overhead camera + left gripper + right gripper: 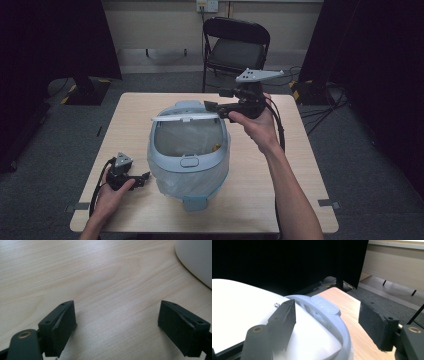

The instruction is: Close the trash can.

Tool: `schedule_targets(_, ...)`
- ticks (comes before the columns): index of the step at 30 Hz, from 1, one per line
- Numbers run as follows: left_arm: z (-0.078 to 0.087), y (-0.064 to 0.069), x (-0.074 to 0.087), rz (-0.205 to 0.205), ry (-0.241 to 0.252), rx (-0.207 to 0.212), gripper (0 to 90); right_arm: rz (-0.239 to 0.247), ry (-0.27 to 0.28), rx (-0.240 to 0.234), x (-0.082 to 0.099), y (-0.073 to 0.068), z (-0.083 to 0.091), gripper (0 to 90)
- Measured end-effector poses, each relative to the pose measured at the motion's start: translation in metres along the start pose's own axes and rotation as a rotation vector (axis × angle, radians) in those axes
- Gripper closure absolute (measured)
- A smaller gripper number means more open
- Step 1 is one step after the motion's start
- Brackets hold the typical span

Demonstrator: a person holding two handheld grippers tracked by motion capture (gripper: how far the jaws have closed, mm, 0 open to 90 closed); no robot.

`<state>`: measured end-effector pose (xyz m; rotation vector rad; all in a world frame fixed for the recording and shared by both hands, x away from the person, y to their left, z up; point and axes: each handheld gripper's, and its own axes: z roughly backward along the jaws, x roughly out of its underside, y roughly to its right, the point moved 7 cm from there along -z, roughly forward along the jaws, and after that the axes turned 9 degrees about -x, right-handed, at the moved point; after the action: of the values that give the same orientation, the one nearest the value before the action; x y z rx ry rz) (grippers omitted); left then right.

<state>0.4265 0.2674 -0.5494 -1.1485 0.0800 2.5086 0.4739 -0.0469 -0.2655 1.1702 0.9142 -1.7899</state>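
A light blue bin (189,167) lined with a clear plastic bag stands in the middle of the table. Its white lid (187,118) is raised and shows edge-on across the opening. My right gripper (212,109) hovers at the lid's far right end, pointing left. In the right gripper view its jaws (329,322) stand wide apart, with the blue rim (332,320) and its ribbed tab between them and the white lid (239,312) beside the left jaw; neither pad presses on anything. My left gripper (144,178) rests open on the table left of the bin, empty (125,325).
The wooden table (295,150) has bare room on both sides of the bin. A small yellow thing (216,147) lies inside the bag. A black folding chair (235,47) stands behind the table. The bin's pale wall (197,260) shows at the left gripper view's upper right.
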Motion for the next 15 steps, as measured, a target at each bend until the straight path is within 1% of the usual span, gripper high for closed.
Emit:
schedule_targets(6,0.0,0.0,0.0,0.0,0.0,0.001,14.5,-0.002,-0.02,-0.028,0.007,-0.007,0.0,27.9)
schedule_targets(9,0.0,0.0,0.0,0.001,0.0,0.0,14.5,-0.004,-0.02,-0.041,0.01,-0.011,-0.001,27.2)
schedule_targets(11,0.0,0.0,0.0,0.001,0.0,0.0,14.5,-0.003,-0.014,-0.04,0.011,-0.012,-0.001,26.7)
schedule_targets(13,0.0,0.0,0.0,0.001,0.0,0.0,14.5,-0.002,-0.008,-0.056,0.012,-0.015,-0.001,26.2)
schedule_targets(15,0.0,0.0,0.0,0.001,0.0,0.0,14.5,0.004,-0.009,-0.057,0.014,-0.017,-0.002,25.0)
